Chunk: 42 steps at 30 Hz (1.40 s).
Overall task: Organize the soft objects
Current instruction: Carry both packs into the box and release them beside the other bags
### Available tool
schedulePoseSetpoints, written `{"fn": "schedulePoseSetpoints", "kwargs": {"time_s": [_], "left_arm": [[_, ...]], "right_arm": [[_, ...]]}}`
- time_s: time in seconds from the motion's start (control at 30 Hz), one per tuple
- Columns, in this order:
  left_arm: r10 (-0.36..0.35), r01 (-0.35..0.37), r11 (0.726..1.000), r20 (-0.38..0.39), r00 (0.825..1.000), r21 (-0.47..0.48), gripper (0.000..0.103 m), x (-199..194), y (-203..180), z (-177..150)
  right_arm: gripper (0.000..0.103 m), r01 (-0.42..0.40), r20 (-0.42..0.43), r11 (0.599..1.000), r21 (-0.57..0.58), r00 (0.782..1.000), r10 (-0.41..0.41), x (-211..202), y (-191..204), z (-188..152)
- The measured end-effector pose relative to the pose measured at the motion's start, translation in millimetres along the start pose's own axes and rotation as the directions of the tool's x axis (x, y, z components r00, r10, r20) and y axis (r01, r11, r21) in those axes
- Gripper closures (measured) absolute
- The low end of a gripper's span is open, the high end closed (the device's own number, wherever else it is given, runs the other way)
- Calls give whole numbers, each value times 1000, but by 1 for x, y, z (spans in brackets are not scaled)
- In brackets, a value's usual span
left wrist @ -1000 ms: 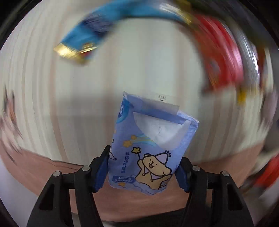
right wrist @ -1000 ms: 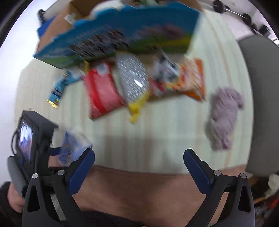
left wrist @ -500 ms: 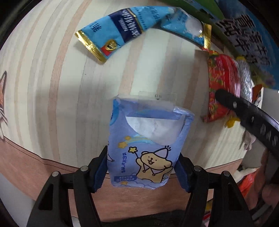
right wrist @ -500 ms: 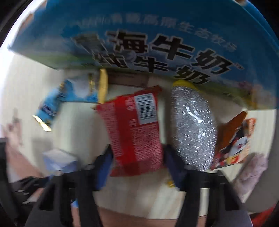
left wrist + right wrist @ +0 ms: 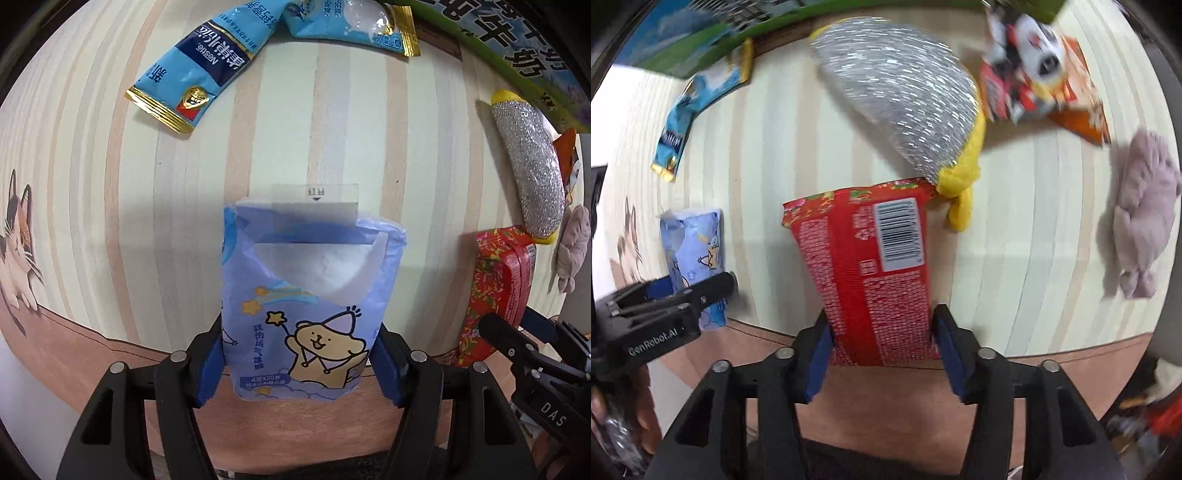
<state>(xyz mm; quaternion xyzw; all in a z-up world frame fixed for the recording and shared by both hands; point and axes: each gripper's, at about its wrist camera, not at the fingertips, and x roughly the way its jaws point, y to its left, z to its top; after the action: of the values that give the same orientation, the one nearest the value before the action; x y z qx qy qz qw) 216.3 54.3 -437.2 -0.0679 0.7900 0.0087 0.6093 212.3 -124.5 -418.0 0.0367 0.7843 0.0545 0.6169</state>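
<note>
Here, the left gripper (image 5: 299, 362) is clamped on a pale blue soft tissue pack printed with a cartoon bear (image 5: 306, 295), its blue pads pressed to both sides of the pack at lower centre of the left wrist view. The right gripper (image 5: 882, 354) grips a red crinkly snack packet with a white barcode label (image 5: 871, 266), held at centre of the right wrist view. On the striped cream tablecloth (image 5: 92, 177), a blue and gold sachet (image 5: 195, 77) lies at upper left. A silver mesh scourer with yellow ends (image 5: 901, 107) sits just above the red packet, and a fluffy lilac cloth (image 5: 1145, 218) lies at far right.
</note>
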Motion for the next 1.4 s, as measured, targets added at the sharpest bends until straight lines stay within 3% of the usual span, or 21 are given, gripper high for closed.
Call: {"fn": "schedulePoseSetpoints", "kwargs": {"time_s": [0.2, 0.23, 0.37, 0.5, 0.67, 0.83, 0.97, 1.07, 1.17, 1.27, 1.4], "left_arm": [[17, -17, 1000, 29, 999, 8, 50, -10, -8, -3], [12, -13, 1000, 32, 999, 11, 53, -12, -12, -6], [-42, 42, 999, 80, 996, 1, 53, -41, -31, -20], [-119, 119, 993, 147, 982, 6, 53, -81, -47, -36], [-215, 212, 977, 239, 947, 39, 54, -151, -58, -38], [-283, 271, 959, 298, 912, 80, 53, -229, -52, 4], [-284, 263, 959, 310, 907, 109, 53, -267, -40, 47], [-248, 228, 969, 315, 916, 99, 53, -276, -36, 103], [-194, 181, 981, 307, 932, 70, 53, -266, -37, 154], [-103, 94, 995, 291, 951, 47, 53, -254, -37, 208], [0, -13, 999, 252, 968, 47, 53, -230, -44, 257]], "right_arm": [[41, 10, 26, 1000, -13, 1000, -9, 3, 11, 0], [50, 28, 38, 999, -23, 999, -27, 3, 15, 0], [53, -9, 61, 999, -37, 998, 11, -7, 26, -14], [54, -95, 99, 994, -48, 990, 100, -43, 25, -33], [54, -183, 179, 981, -72, 965, 193, -109, 22, -41], [54, -244, 307, 966, -88, 916, 259, -189, 10, -32], [54, -240, 405, 967, -82, 879, 252, -248, -4, 10], [54, -218, 452, 974, -58, 864, 221, -270, -10, 56], [54, -182, 457, 983, -32, 872, 176, -270, -15, 99], [54, -134, 427, 991, -10, 896, 125, -254, -15, 137], [54, -82, 350, 996, 22, 934, 69, -212, -19, 186]]}}
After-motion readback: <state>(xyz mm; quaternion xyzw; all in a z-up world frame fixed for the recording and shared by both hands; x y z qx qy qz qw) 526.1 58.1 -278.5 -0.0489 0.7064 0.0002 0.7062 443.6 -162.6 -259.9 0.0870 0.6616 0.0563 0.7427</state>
